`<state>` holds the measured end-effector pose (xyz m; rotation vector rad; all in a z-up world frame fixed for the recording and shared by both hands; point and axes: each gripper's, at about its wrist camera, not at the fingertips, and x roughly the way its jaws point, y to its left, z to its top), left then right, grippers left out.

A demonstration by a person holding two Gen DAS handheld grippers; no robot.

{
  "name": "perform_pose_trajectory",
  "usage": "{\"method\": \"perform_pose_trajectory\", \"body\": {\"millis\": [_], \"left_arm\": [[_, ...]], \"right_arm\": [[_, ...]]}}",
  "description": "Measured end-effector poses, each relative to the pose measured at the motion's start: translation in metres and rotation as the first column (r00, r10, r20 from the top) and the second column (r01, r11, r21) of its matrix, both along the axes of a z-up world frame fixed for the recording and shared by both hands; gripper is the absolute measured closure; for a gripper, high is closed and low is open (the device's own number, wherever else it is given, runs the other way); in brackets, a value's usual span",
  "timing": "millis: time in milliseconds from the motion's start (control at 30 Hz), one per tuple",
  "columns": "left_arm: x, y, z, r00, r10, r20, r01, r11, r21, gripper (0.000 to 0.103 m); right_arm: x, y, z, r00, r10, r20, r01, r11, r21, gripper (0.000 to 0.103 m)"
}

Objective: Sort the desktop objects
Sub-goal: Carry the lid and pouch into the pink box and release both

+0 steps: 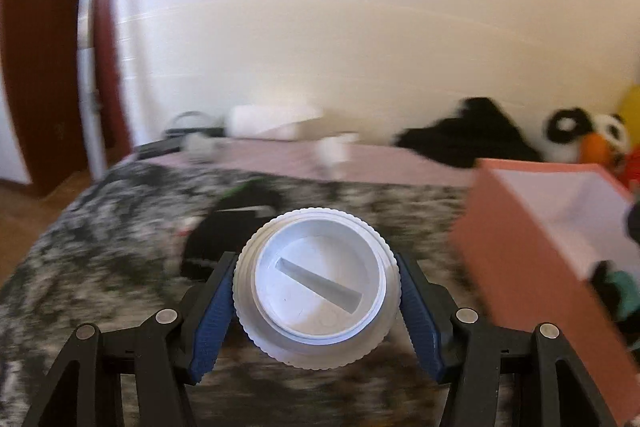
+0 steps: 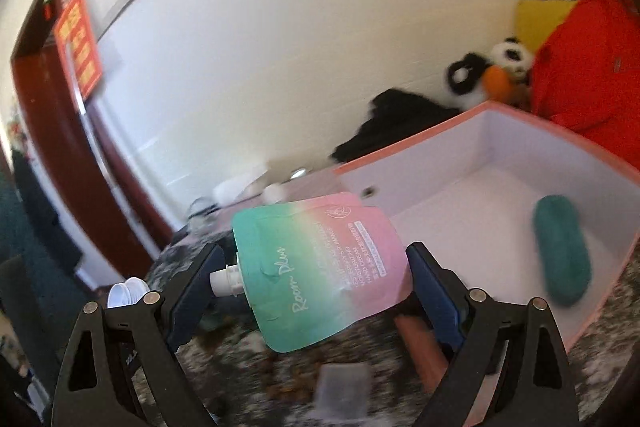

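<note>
Left tool (image 1: 316, 297) grips the white ribbed plastic cap (image 1: 318, 287); right tool (image 2: 316, 277) clamps the teal-to-pink spouted pouch (image 2: 320, 271), both lifted clear, seemingly bound for the pink cardboard box (image 2: 404, 143) at right.

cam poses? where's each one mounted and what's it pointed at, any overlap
Left wrist: on the left tool, looking forward over the mottled tabletop toward the wall; fingers grip a white cap.
Right wrist: on the right tool, tilted, facing the pink box; fingers hold a pastel pouch.
Shared: pink box, plush penguin.
</note>
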<state>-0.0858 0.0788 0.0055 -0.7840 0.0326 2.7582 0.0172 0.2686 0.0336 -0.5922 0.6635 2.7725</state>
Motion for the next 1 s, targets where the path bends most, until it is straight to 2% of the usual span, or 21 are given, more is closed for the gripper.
{"method": "perform_pose_trajectory", "body": {"millis": [133,233,333,433,500,633,800,833,867,933,1000], "left_arm": [[0.008,0.050,0.001,0.997,-0.078,0.006,0.078,0.997,0.005,0.038],[0.016,0.089,-0.001,0.989,-0.144,0.017,0.143,0.990,0.008,0.038],[0.029,0.125,-0.007,0.979,-0.201,0.023,0.201,0.979,-0.017,0.038],[0.045,0.158,-0.014,0.963,-0.266,0.032,0.268,0.962,-0.062,0.038],[0.054,0.174,-0.013,0.955,-0.297,0.030,0.298,0.951,-0.083,0.038],[0.072,0.204,-0.009,0.932,-0.360,0.042,0.362,0.929,-0.071,0.038],[0.077,0.226,-0.022,0.906,-0.406,0.117,0.413,0.910,-0.038,0.037],[0.075,0.227,-0.025,0.902,-0.411,0.136,0.417,0.908,-0.023,0.034],[0.074,0.228,-0.028,0.906,-0.395,0.151,0.404,0.914,-0.028,0.021],[0.071,0.229,-0.032,0.914,-0.363,0.180,0.376,0.926,-0.039,0.003],[0.072,0.227,-0.031,0.918,-0.360,0.166,0.370,0.928,-0.037,0.003]], "right_arm": [[0.012,0.034,-0.002,0.995,-0.100,0.008,0.100,0.994,0.031,0.009],[0.024,0.056,-0.006,0.985,-0.172,0.019,0.169,0.981,0.098,0.009],[0.034,0.080,-0.012,0.972,-0.233,0.040,0.225,0.963,0.147,0.009],[0.044,0.109,-0.023,0.955,-0.285,0.081,0.271,0.951,0.149,0.009],[0.049,0.128,-0.030,0.945,-0.311,0.105,0.297,0.946,0.126,0.009],[0.058,0.156,-0.040,0.931,-0.342,0.126,0.337,0.939,0.066,0.009],[0.070,0.176,-0.045,0.921,-0.364,0.140,0.369,0.929,-0.011,0.008],[0.071,0.180,-0.047,0.920,-0.365,0.144,0.372,0.928,-0.028,0.008],[0.071,0.182,-0.048,0.919,-0.364,0.150,0.374,0.927,-0.037,0.008],[0.072,0.186,-0.049,0.917,-0.365,0.160,0.376,0.925,-0.044,0.007],[0.072,0.185,-0.048,0.910,-0.382,0.159,0.391,0.920,-0.023,0.005]]}}
